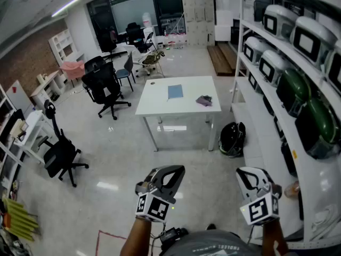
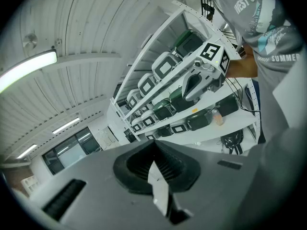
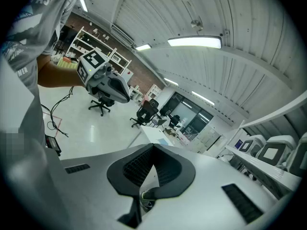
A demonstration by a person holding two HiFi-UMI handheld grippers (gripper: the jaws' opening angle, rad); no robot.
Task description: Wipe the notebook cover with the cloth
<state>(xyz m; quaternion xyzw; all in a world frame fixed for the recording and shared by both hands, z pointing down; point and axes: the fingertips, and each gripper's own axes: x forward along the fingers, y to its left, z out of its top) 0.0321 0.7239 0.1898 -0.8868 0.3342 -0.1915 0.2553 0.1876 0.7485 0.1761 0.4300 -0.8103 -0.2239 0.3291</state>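
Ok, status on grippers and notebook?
Left gripper, right gripper shut, empty. Notebook and cloth apart on far table, untouched. Office chair beside table.

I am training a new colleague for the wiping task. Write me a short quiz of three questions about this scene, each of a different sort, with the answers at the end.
1. True or false: the cloth lies on top of the notebook.
2. Where is the white table?
A. Directly under both grippers
B. Across the floor, well ahead of both grippers
C. On a shelf at the right
3. Fill in: the jaws of the right gripper are ___, with nothing between them.

Key:
1. False. They lie apart on the table.
2. B
3. shut
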